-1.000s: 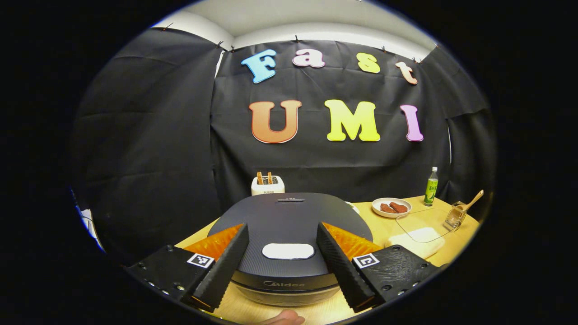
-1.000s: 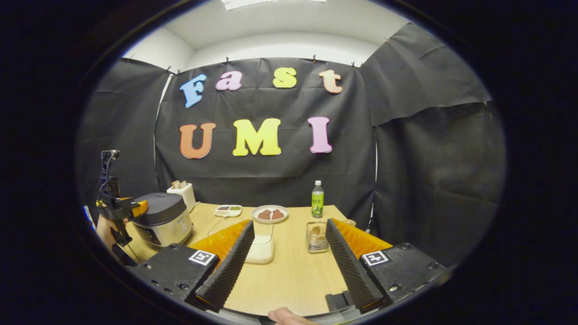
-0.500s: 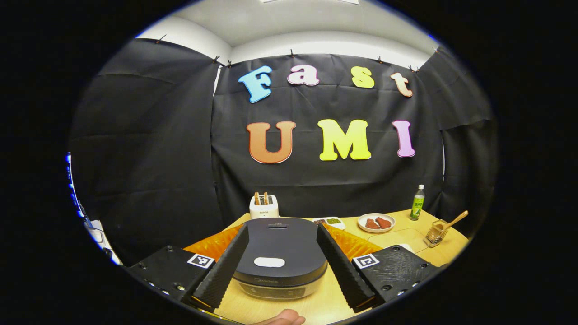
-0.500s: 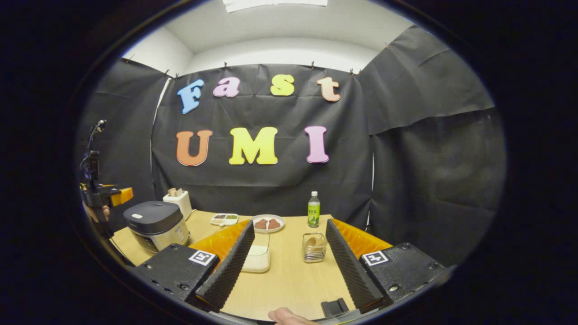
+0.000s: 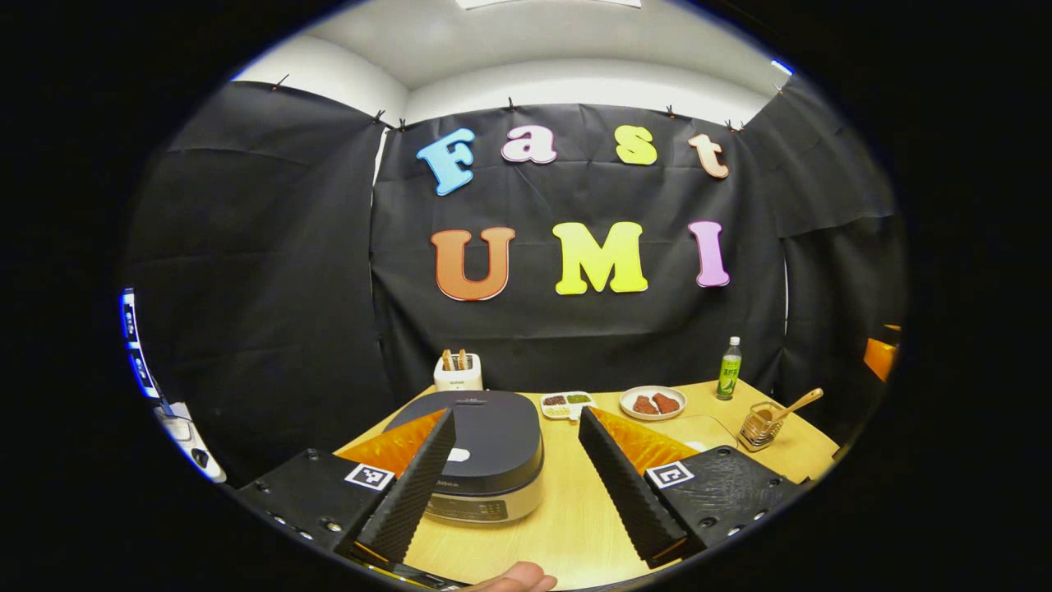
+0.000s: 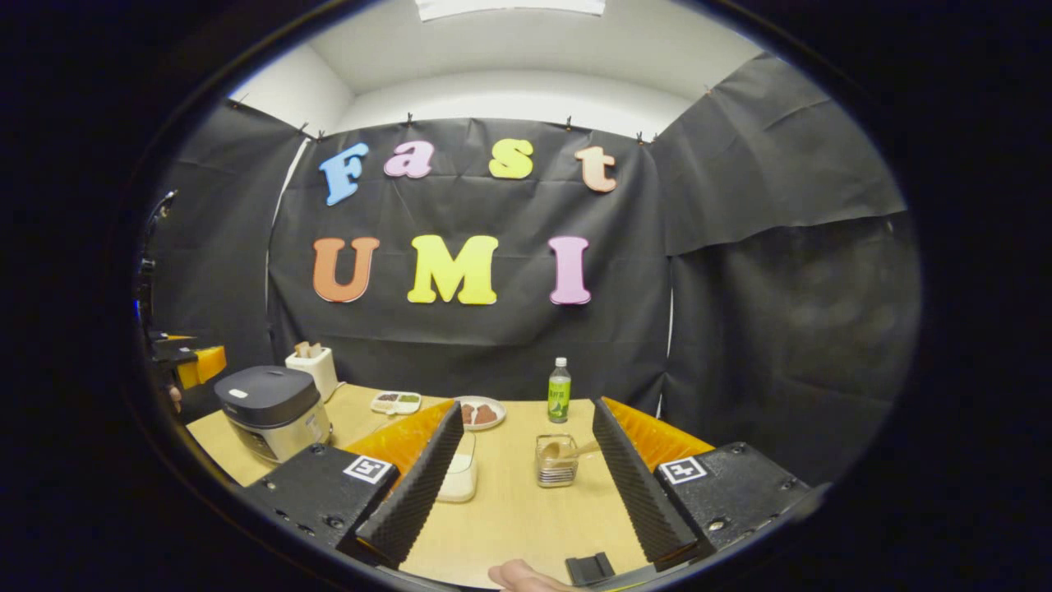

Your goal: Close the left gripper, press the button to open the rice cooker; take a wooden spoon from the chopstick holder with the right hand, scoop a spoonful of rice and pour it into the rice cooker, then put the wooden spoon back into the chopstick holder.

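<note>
The dark-lidded rice cooker [image 5: 485, 460] stands shut on the wooden table, its white button [image 5: 458, 454] near the lid's front. My left gripper [image 5: 516, 415] hovers open, back from the cooker and apart from it. At the right, the clear chopstick holder [image 5: 758, 426] carries the wooden spoon [image 5: 801, 401]. In the right gripper view, my right gripper [image 6: 526, 407] is open above the table, with the holder [image 6: 556, 464] and spoon [image 6: 569, 450] ahead between its fingers. The clear rice container [image 6: 456, 481] sits partly behind one finger. The cooker [image 6: 271, 403] is far left.
A toaster [image 5: 458, 372], a small sectioned tray [image 5: 567, 403], a plate of brown food [image 5: 653, 403] and a green bottle [image 5: 728, 368] line the table's back. A small black block [image 6: 588, 567] lies at the near table edge. A thumb [image 6: 518, 575] shows below.
My left gripper has drawn back and away from the cooker, which now looks smaller and sits to the left. The right gripper has also pulled back slightly. Both stay open.
</note>
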`<state>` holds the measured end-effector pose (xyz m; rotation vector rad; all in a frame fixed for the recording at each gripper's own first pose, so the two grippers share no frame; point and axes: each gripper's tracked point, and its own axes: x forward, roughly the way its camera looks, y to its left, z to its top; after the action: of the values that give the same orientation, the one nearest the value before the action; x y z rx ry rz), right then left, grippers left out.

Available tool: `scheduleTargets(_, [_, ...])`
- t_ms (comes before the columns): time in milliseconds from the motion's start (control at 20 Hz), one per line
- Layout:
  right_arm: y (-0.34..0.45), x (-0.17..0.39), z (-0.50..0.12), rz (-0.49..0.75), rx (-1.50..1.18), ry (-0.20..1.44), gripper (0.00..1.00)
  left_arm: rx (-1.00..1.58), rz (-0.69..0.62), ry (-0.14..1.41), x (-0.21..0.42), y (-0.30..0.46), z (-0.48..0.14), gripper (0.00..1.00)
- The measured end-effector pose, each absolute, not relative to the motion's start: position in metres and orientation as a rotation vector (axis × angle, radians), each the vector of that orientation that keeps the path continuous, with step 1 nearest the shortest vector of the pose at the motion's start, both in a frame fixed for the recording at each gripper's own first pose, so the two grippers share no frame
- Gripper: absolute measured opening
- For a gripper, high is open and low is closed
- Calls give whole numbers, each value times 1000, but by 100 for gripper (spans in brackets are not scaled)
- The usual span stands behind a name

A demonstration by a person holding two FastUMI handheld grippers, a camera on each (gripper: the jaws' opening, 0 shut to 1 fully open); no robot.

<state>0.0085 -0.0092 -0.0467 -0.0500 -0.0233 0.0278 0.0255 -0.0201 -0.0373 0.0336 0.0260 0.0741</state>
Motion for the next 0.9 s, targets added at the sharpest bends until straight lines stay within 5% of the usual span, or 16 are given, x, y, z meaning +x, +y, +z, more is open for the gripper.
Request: scheduleTargets(900, [-18, 5, -58, 15, -6, 3, 100, 67, 17, 35, 3, -46, -50, 96])
